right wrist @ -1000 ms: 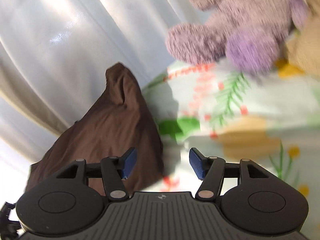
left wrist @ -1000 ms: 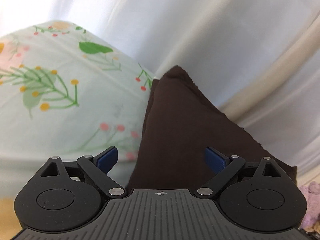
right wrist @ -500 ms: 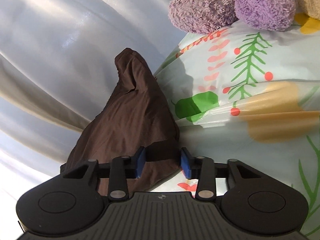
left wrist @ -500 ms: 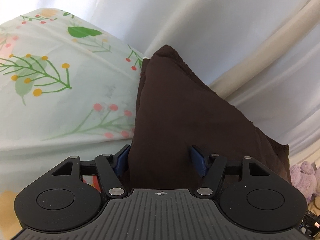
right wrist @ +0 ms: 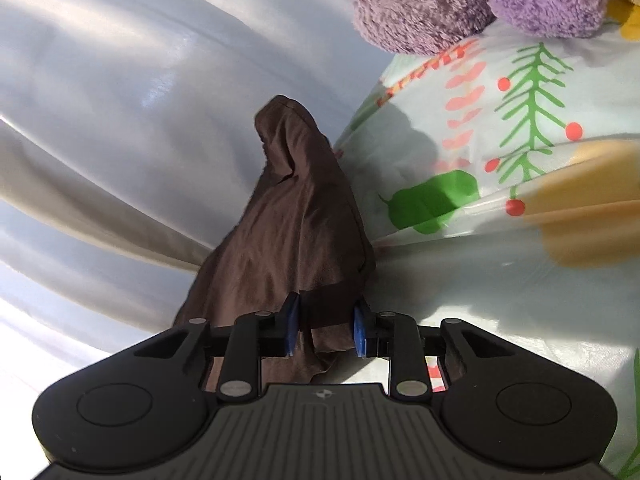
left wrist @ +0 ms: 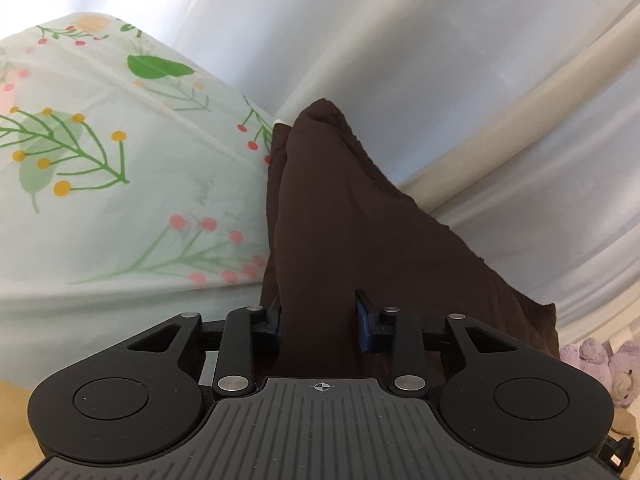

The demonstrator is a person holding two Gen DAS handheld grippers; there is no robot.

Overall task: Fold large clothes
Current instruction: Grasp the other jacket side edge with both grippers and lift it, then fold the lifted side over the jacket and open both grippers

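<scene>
The brown garment (left wrist: 352, 240) is lying on the flowery sheet (left wrist: 120, 200), stretching straight ahead of both grippers. The left gripper (left wrist: 320, 316) and right gripper (right wrist: 326, 330) are each pinching its near edge.

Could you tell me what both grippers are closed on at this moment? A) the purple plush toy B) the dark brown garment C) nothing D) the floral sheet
B: the left gripper and the right gripper each have brown garment fabric pinched between their blue pads, while the purple plush toy lies apart on the floral sheet.
</scene>
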